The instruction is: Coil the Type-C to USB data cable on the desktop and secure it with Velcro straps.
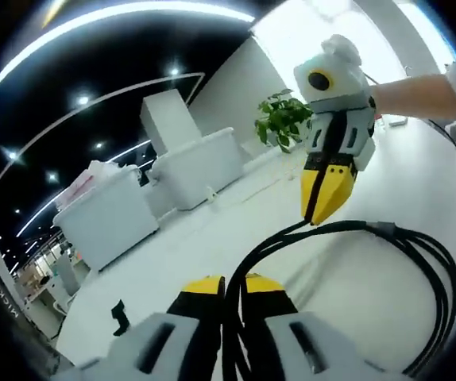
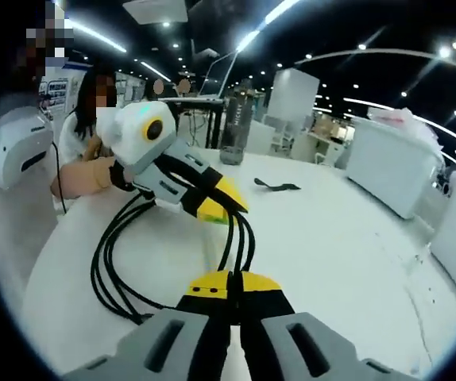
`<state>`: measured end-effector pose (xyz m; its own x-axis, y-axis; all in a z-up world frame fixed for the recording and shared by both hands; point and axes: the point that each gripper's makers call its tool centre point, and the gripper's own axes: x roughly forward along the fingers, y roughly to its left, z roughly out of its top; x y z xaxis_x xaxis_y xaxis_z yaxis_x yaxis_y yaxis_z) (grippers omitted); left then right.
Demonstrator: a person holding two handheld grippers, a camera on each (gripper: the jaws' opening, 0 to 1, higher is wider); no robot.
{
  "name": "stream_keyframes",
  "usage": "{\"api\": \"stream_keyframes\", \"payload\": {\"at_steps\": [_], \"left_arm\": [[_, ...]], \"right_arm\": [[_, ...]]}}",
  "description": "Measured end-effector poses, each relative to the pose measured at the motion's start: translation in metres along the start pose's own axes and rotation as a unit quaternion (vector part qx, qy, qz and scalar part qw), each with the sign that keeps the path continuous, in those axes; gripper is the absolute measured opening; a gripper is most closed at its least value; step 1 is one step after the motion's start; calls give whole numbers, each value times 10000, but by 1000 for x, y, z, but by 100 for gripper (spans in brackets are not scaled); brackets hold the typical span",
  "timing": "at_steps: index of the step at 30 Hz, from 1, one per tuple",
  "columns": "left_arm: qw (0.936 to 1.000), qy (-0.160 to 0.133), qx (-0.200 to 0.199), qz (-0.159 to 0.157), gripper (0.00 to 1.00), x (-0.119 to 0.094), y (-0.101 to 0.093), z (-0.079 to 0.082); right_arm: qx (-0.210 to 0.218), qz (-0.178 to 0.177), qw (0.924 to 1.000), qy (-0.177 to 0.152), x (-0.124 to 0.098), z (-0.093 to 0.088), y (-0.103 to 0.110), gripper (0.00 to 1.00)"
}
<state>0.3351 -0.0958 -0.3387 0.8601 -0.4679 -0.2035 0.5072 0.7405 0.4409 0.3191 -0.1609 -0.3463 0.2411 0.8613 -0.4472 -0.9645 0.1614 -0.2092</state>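
Left gripper view: both tongs pinch the coiled cable.
Left tongs (image 1: 226, 287) and right tongs (image 1: 323, 198) clamp cable (image 1: 442, 278); keep loops even above bench (image 1: 212, 230), strap (image 2: 276, 186) waits.

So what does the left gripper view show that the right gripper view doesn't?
Left gripper view alone: a potted green plant behind the right tongs, and white sofa-like blocks.

Right gripper view alone: a seated person behind the left tongs, a dark bottle, and a white machine at the table's edge.

Shared: the black cable, looped into several strands with both tongs shut on it, the white table, and a small black Velcro strap lying loose on it.
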Motion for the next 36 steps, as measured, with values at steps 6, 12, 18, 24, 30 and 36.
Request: {"api": "stream_keyframes", "payload": {"at_steps": [6, 12, 18, 24, 30, 36], "left_arm": [[9994, 102, 306, 109, 8, -1, -1, -2], [9994, 3, 296, 162, 8, -3, 1, 4], [9987, -62, 425, 273, 8, -5, 2, 10], [9976, -231, 549, 357, 8, -9, 1, 21], [9966, -181, 720, 352, 8, -7, 1, 20], [9985, -148, 475, 229, 11, -5, -3, 16]], "right_arm": [[-231, -541, 9972, -451, -8, 22, -3, 14], [-189, -963, 9929, -673, -2, 53, -8, 31], [-718, -1303, 9888, 76, 35, 40, -6, 32], [-1216, -1466, 9798, 616, 51, 26, -13, 25], [-1458, -1881, 9682, 772, 46, 26, -26, 5], [-1627, -2213, 9571, 925, 41, 27, -31, 3]]}}
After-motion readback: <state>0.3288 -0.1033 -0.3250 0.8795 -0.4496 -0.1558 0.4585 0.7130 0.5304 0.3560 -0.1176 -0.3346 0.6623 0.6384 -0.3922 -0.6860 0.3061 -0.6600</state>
